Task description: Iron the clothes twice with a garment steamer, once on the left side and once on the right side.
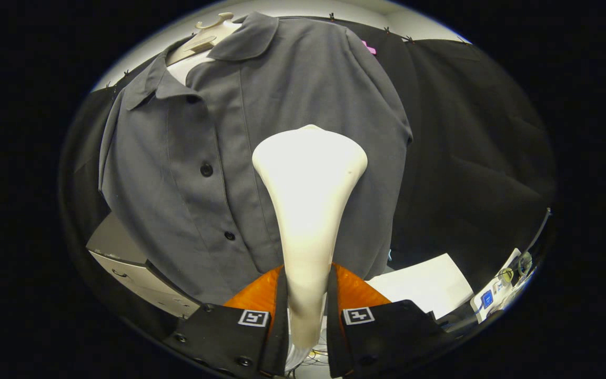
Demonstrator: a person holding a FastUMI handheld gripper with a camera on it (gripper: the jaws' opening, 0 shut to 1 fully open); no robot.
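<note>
A grey button-up shirt [187,158] hangs on a pale hanger [203,34] straight ahead, its collar at the top and dark buttons down the placket. My gripper [305,310] is shut on the handle of a cream garment steamer [308,179], both fingers pressed against its narrow neck. The steamer's wide head points up and forward, over the shirt panel to the right of the buttons. Whether the head touches the cloth cannot be told.
A white cabinet with drawers [134,273] stands low beside the shirt's hem. On the other side lie a white sheet [429,284] and a small white device with a blue patch [492,297]. Black cloth wall [471,158] hangs behind.
</note>
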